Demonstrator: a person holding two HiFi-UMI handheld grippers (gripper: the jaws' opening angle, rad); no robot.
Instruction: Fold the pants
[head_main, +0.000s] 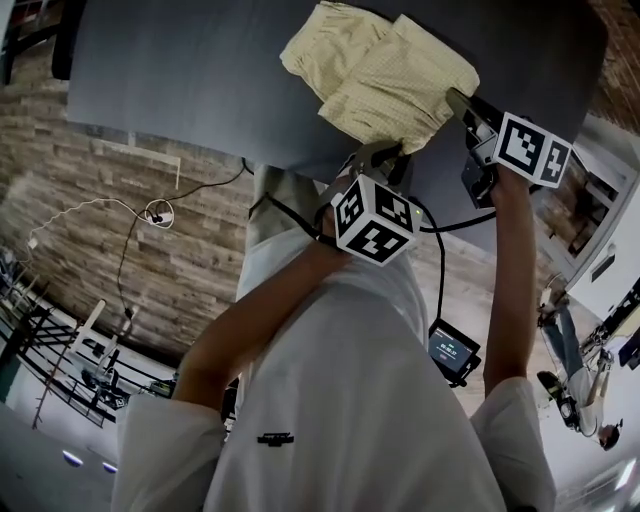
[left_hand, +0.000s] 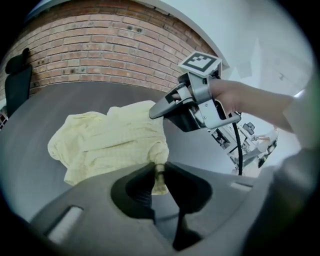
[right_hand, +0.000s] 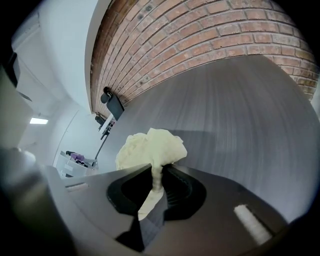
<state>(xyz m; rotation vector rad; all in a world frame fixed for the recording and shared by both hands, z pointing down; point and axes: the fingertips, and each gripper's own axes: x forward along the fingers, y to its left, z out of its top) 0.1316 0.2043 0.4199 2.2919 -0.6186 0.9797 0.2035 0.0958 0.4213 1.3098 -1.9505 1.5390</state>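
Observation:
Pale yellow pants (head_main: 385, 75) lie bunched on the dark grey table (head_main: 180, 80). My left gripper (head_main: 387, 152) is shut on the near edge of the cloth. In the left gripper view a fold of the pants (left_hand: 110, 142) is pinched between the jaws of the left gripper (left_hand: 159, 172). My right gripper (head_main: 457, 100) grips the pants at their right edge. In the right gripper view the pants (right_hand: 150, 147) rise in a bunch from the table (right_hand: 240, 115), with a strip of cloth running down between the jaws of the right gripper (right_hand: 156, 176). The right gripper (left_hand: 192, 102) also shows in the left gripper view, beside the cloth.
A brick wall (left_hand: 100, 45) runs behind the table. A black chair back (left_hand: 17, 82) stands at the table's far left. The table's near edge (head_main: 200, 150) crosses in front of me. A small screen device (head_main: 453, 350) hangs on a cable by my right side.

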